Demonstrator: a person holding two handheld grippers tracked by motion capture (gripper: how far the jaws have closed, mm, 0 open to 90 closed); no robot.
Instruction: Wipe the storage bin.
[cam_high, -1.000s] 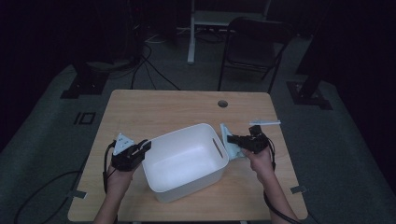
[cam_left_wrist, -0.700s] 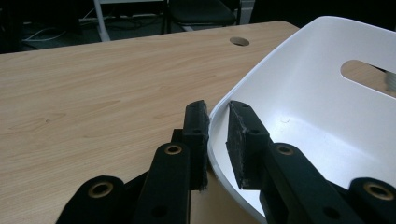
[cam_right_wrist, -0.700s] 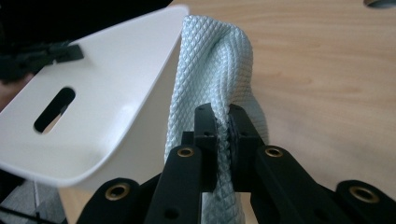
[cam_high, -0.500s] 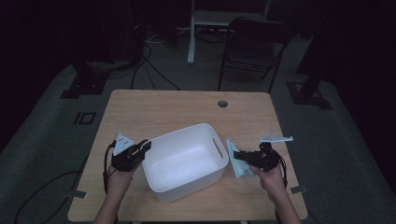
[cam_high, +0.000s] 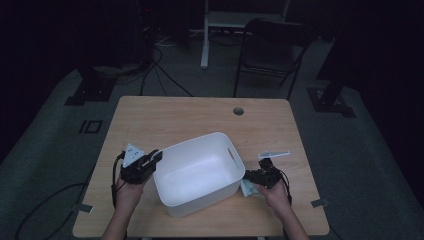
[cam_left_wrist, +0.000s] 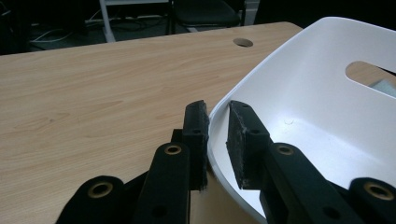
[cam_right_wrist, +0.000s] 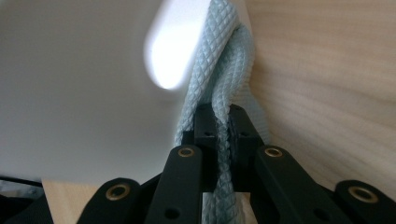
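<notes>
High view: a pale wood-grain counter (cam_high: 180, 120) with a round cable hole (cam_high: 238, 111) carries a smooth white plastic tub (cam_high: 197, 172), rounded at the corners, with a slot handle in its right wall. The left gripper (cam_high: 156, 156) sits at the tub's left rim; the right gripper (cam_high: 248, 176) lies just beside the right wall, with a light blue cloth (cam_high: 247, 187) beneath it. A thin pale strip (cam_high: 274, 154) lies on the counter near that hand. Against half a second ago, the right gripper sits lower and closer to the tub, and the strip lies nearer the tub; the left one is unchanged. Left gripper view: the black jaws straddle the tub's thin glossy rim (cam_left_wrist: 219, 112), one pad (cam_left_wrist: 196, 126) outside touching it, the other inside with a small gap, so partly spread. Right gripper view: the jaws are pressed together on a fold of the blue cloth (cam_right_wrist: 224, 70), a diamond-textured weave bunched into rope-like rolls, lying against the tub's white wall (cam_right_wrist: 84, 93) by a bright oval opening.
</notes>
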